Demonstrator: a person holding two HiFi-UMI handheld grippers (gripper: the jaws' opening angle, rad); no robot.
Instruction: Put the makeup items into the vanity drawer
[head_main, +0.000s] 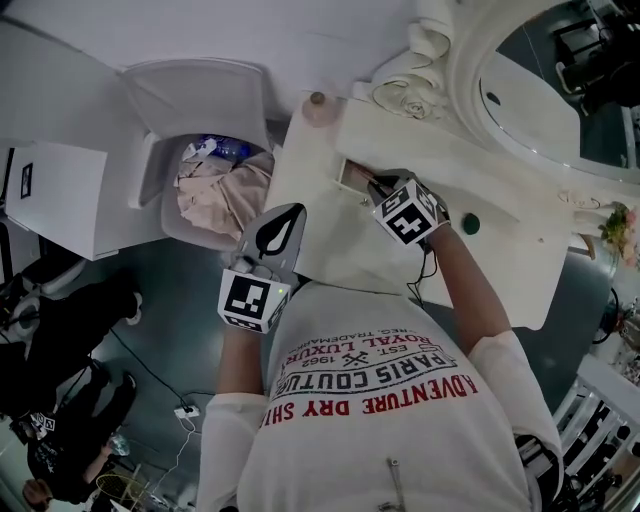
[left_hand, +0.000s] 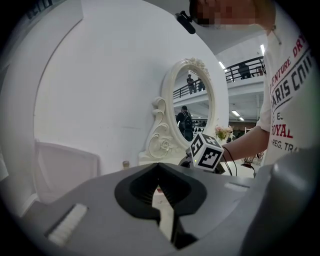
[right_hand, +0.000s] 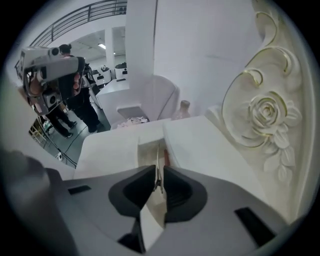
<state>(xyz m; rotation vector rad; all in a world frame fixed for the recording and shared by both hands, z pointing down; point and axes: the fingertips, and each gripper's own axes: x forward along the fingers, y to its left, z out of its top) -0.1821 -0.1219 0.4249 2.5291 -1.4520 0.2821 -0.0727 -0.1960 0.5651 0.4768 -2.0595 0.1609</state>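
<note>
The right gripper (right_hand: 159, 171) has its jaws nearly together, pinching a thin item (right_hand: 158, 153) that hangs just above the open drawer (right_hand: 146, 152). Seen edge-on, it may be tweezers or a slim metal tool, but I cannot tell which. It looks light, stiff and smooth, so it could twist or slip in the pads. A hold near its middle, as now, seems safest, and it should be let go low so it does not bounce out. The left gripper (left_hand: 158, 170) is closed on nothing and sits off the front edge of the vanity top (right_hand: 210, 150), away from the drawer. The drawer slot is narrow, and a reddish stick (right_hand: 166, 157) lies along its right side, so the item should land beside that. A small bottle (head_main: 318, 102) stands at the back corner and a green cap (head_main: 470, 224) sits to the right. A bin (head_main: 152, 185) stands beside the vanity, and none of these blocks the way.
</note>
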